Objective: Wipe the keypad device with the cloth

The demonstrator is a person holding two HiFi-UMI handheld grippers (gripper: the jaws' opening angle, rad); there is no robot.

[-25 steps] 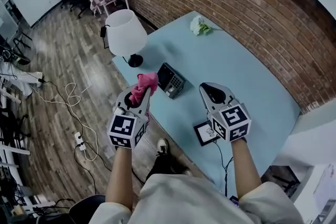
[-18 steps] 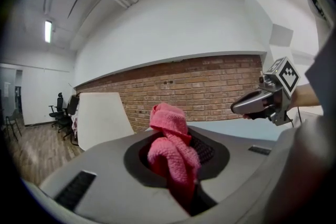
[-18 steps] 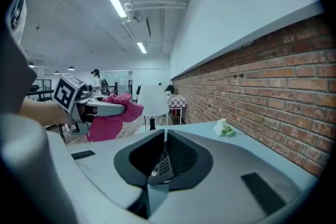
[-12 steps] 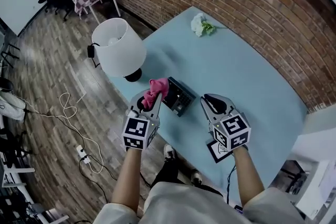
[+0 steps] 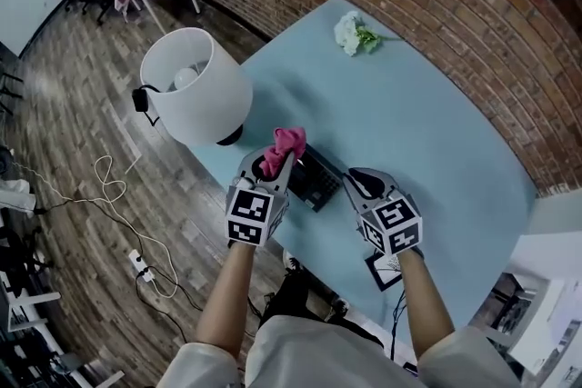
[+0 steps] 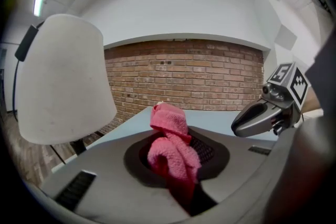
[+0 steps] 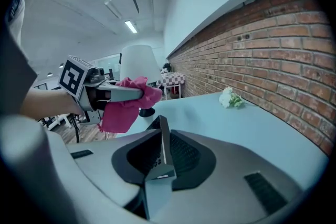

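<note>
Looks like the wipe isn't really going yet. The left gripper point(image 5: 274, 163) is clamping a bunched pink terry cloth point(image 5: 289, 141) right by the black keypad device point(image 5: 314, 180) on the pale blue bench point(image 5: 427, 123), and the right gripper point(image 5: 353, 181) is pinching the device's edge. I reckon the cloth needs pressing onto the keys next.

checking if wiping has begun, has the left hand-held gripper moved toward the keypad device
Yes. The left hand-held gripper has closed in on the keypad device; its pink cloth, earlier apart from it, now overlaps its edge.
</note>
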